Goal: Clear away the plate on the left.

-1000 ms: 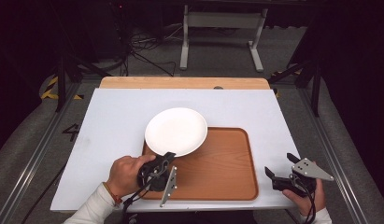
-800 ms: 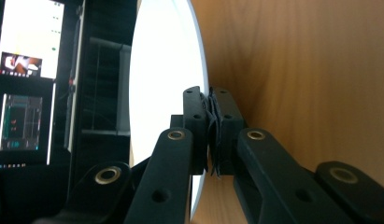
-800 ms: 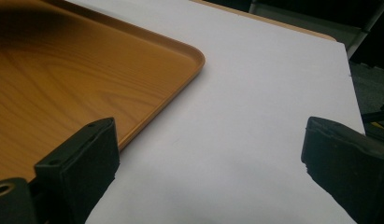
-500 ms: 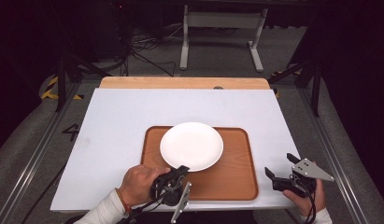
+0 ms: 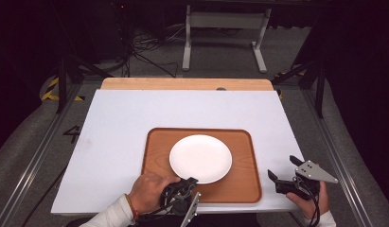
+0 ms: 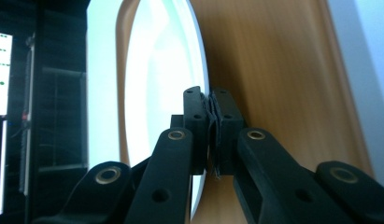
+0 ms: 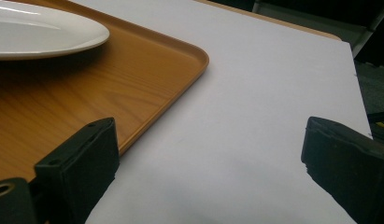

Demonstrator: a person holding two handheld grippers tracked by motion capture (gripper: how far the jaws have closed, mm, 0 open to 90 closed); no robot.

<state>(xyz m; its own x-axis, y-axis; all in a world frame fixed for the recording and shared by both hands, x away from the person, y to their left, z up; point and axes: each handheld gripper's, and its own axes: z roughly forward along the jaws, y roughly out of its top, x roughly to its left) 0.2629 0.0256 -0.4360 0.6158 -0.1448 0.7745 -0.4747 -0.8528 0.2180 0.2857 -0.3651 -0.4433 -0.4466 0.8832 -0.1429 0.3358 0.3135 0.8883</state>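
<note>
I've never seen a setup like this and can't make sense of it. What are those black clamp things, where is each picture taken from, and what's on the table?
A person holds a hand-held clamp with two black jaws in each hand. The high view looks down on a white table from above. On it lies a wooden tray with a white plate on it. The other two pictures come from cameras riding on the clamps. The left gripper is shut on the plate's near rim; its view is turned sideways. The right gripper rests open beside the tray, holding nothing.
</note>
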